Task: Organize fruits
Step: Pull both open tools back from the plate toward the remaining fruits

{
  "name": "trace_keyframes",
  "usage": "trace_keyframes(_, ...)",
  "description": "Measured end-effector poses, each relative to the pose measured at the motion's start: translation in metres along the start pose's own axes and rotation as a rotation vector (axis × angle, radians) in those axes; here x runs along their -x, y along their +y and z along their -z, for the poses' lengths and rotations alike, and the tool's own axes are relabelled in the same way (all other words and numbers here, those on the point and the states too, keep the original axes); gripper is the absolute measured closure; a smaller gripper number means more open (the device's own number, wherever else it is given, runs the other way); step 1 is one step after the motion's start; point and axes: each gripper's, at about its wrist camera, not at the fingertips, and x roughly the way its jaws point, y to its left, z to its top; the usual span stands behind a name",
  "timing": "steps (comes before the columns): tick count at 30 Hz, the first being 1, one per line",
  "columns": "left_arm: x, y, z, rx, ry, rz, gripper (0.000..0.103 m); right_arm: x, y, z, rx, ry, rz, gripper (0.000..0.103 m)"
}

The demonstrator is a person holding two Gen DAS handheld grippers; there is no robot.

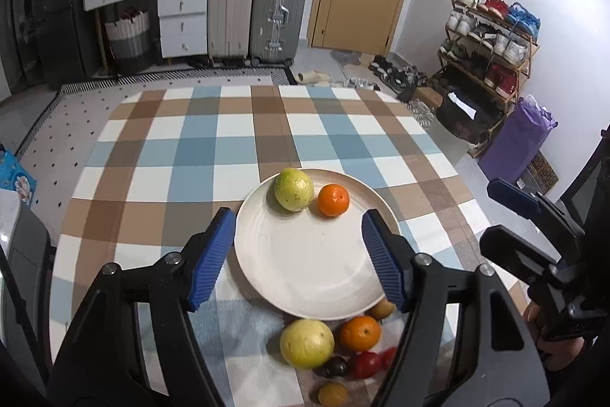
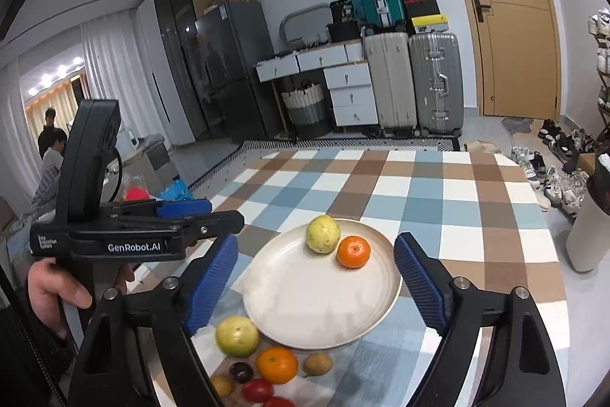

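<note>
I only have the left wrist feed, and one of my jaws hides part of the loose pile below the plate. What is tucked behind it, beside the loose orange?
Observer: A small brownish fruit, on the cloth beside the orange, just off the plate.
Operator: Is the right gripper carrying anything?
Observer: No. The right gripper has its jaws wide open and empty, above the plate.
Operator: Anything to the far right that I miss?
Observer: A tall white cup stands by the table's right edge.

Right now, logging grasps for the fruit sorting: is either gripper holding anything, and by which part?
Nothing is held. The left gripper and right gripper are both open above the plate.
</note>
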Motion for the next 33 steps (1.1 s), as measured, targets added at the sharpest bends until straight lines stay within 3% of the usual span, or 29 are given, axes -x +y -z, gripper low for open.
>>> trace_keyframes(2, 0.019, -0.004, 0.006, 0.003, -0.028, -0.029, 0.022, 0.012, 0.002, 0.004, -0.012, -0.012, 0.001, 0.016)
trace_keyframes(7, 0.060, -0.011, 0.027, -0.018, -0.094, -0.082, 0.019, 0.044, 0.001, 0.020, -0.060, -0.062, 0.022, 0.007)
trace_keyframes(12, 0.085, -0.013, 0.053, 0.012, -0.104, -0.072, 0.001, 0.063, -0.003, 0.037, -0.102, -0.072, 0.029, 0.007)
trace_keyframes(15, 0.089, -0.010, 0.065, 0.021, -0.095, -0.064, 0.001, 0.071, -0.005, 0.045, -0.113, -0.088, 0.032, 0.003)
trace_keyframes(21, 0.079, 0.001, 0.088, 0.061, -0.050, -0.062, 0.001, 0.077, -0.005, 0.059, -0.117, -0.078, 0.034, 0.000)
trace_keyframes(33, 0.018, 0.018, 0.110, 0.097, 0.048, -0.069, 0.001, 0.052, -0.010, 0.094, -0.131, -0.001, 0.013, 0.000)
